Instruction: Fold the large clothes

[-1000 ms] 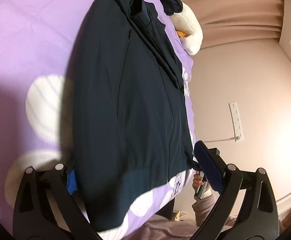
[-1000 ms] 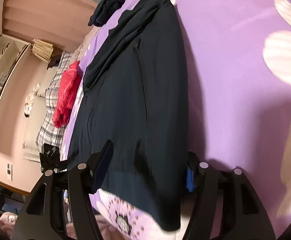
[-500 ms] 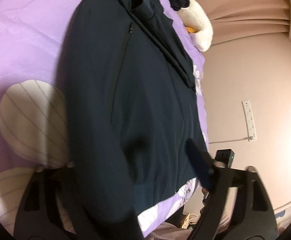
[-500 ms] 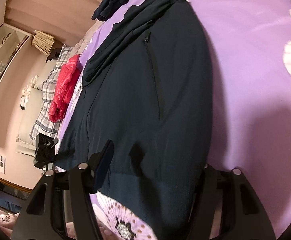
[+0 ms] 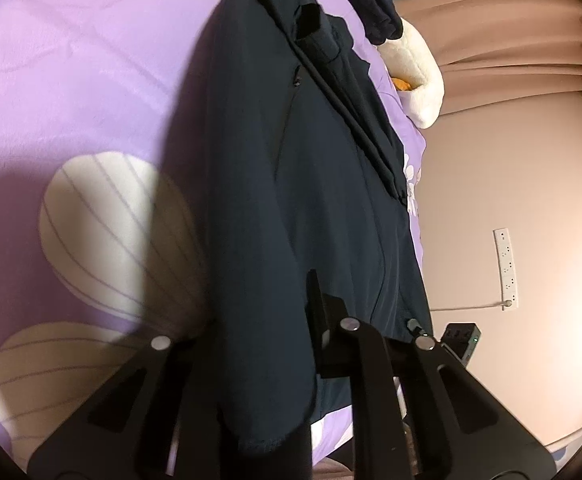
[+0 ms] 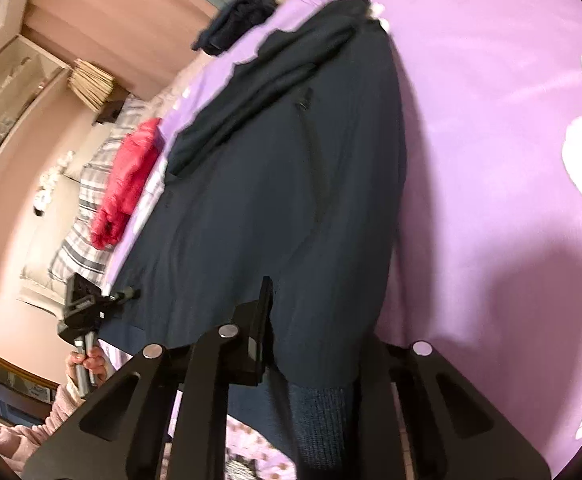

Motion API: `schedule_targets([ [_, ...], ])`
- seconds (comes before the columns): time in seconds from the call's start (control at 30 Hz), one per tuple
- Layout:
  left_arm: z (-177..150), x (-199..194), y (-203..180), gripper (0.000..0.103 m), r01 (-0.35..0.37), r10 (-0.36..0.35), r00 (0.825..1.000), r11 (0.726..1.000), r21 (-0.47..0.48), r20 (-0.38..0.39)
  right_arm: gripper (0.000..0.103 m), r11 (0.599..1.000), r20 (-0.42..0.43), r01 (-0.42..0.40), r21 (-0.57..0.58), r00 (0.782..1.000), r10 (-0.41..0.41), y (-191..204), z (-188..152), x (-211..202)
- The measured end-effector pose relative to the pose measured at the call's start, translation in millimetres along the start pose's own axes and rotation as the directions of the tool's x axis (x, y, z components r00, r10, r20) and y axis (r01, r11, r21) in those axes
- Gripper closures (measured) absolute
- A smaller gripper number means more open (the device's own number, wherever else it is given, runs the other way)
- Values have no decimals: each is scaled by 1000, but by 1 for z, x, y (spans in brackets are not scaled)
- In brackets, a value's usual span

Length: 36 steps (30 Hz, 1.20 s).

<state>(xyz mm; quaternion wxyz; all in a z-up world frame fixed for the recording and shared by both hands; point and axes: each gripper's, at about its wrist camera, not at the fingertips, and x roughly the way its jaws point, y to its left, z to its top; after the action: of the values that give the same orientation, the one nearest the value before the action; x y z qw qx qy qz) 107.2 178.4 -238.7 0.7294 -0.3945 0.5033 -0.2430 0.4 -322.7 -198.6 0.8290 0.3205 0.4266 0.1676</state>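
My bed's purple floral cover [image 5: 91, 80] meets a pink wall [image 5: 491, 180]; a white power strip [image 5: 506, 268] hangs there.

Black two-finger left gripper [image 5: 267, 320], jaws closing, pinches the hem of a dark navy zip-up jacket [image 5: 291, 184] on a purple floral bedspread [image 5: 71, 80].
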Motion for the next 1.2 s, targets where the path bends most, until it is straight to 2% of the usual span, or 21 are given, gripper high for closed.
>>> schedule_targets([
  [0.2, 6, -13, -37, 91, 42, -46, 998, 996, 82, 39, 89, 995, 68, -79, -68, 994, 84, 30, 15, -8],
  [0.43, 14, -30, -79, 93, 95, -114, 989, 978, 187, 90, 91, 981, 157, -162, -103, 972, 177, 52, 30, -21],
  [0.83, 9, -54, -112, 94, 123, -161, 980, 952, 279, 120, 92, 962, 213, -226, -153, 943, 255, 65, 33, -48],
  [1.2, -6, -90, -139, 94, 135, -191, 972, 929, 344, 133, 92, 943, 249, -242, -229, 922, 297, 84, 30, -88],
])
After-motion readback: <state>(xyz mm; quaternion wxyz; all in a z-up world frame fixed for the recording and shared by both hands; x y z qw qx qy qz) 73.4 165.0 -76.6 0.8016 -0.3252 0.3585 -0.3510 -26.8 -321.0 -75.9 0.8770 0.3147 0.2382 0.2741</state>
